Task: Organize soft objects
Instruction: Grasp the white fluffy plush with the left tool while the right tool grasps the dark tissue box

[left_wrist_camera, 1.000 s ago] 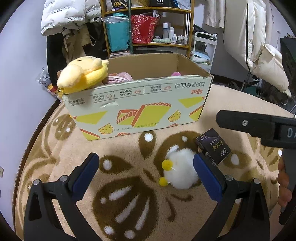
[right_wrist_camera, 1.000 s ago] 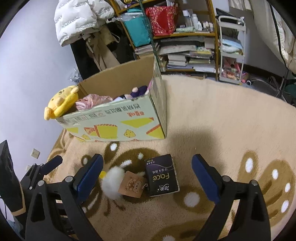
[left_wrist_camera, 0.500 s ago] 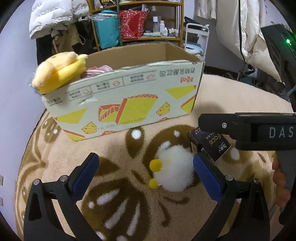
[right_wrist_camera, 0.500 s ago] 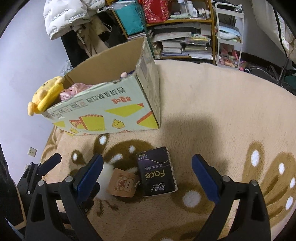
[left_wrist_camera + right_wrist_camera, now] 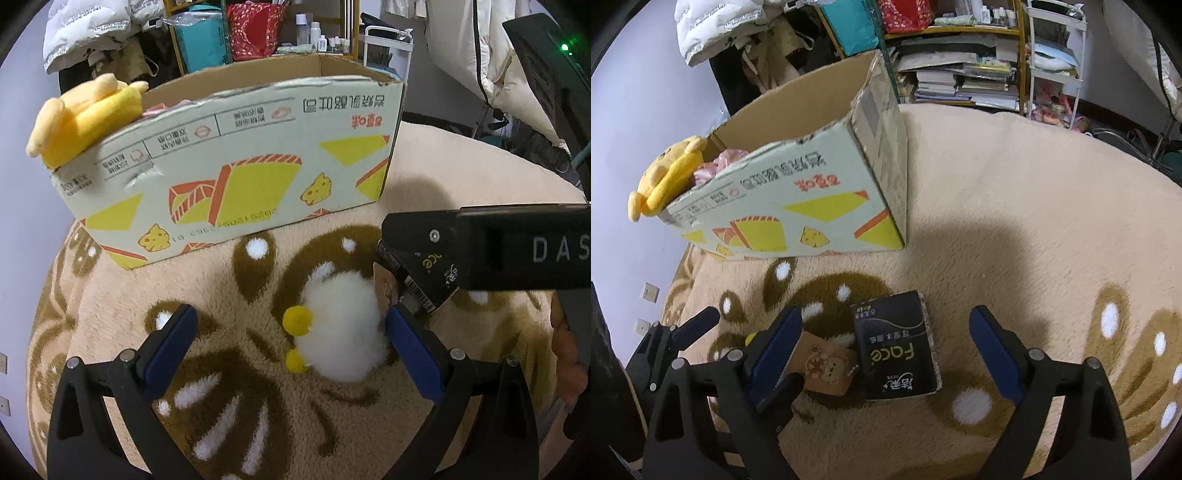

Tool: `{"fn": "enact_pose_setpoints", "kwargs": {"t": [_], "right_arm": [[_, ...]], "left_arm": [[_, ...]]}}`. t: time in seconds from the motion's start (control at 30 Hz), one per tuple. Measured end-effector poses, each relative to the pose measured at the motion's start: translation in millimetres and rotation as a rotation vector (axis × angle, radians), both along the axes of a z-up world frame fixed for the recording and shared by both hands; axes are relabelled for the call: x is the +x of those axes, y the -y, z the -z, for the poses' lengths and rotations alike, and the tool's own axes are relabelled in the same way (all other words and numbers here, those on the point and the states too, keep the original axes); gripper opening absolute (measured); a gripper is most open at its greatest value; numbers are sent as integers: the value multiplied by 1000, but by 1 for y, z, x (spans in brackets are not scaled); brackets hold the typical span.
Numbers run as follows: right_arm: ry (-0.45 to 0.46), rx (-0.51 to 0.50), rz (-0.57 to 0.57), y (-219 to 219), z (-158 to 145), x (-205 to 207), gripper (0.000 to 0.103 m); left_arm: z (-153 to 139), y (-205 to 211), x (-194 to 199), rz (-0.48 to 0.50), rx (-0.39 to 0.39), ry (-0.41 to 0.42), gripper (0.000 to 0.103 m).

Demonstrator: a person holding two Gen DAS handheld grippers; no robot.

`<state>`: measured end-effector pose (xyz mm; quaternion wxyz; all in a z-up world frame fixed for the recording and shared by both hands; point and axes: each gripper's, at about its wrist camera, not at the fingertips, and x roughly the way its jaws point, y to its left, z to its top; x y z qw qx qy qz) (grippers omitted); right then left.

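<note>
White fluffy plush toy (image 5: 341, 328), with yellow pompoms and a cardboard tag (image 5: 825, 365), lies on the brown flower motif near the rug's (image 5: 1015, 177) left edge, in front of the cardboard box (image 5: 236, 166). A dark tissue pack (image 5: 895, 350) lies just beside it, touching the tag.

Left gripper (image 5: 291, 343): jaws wide, bracketing the plush, right pad at its side; nothing held. Right gripper (image 5: 886, 350): jaws wide, straddling the tissue pack; nothing held.

Judgement: pickup stage. Next move calls for closing on each item, then lifting over the box wall. A yellow plush (image 5: 85, 118) already rests on the box's left rim.

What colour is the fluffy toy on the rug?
White fluffy toy with yellow pom-poms, clearest in the left wrist view.
</note>
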<state>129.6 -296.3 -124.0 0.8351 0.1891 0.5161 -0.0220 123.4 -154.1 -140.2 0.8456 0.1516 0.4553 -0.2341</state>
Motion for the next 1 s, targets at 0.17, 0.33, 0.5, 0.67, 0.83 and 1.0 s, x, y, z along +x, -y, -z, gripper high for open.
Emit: {"fn": "enact_pose_setpoints", "kwargs": {"t": [0.17, 0.33, 0.5, 0.67, 0.83, 1.0], "right_arm": [[-30, 13, -17, -2, 7, 1, 87], [-33, -1, -43, -8, 8, 1, 78], [-51, -1, -64, -15, 11, 2, 59], [-61, 26, -44, -6, 14, 2, 49], [-75, 29, -49, -4, 17, 2, 49], [-92, 31, -50, -7, 21, 4, 49]], "left_arm": [[2, 1, 3, 3, 0, -5, 101], [11, 3, 8, -2, -27, -52, 101], [13, 1, 7, -5, -34, -44, 97], [14, -4, 7, -6, -78, -78, 85], [15, -1, 5, 21, -100, -104, 61], [20, 9, 2, 59, -117, -166, 38]]}}
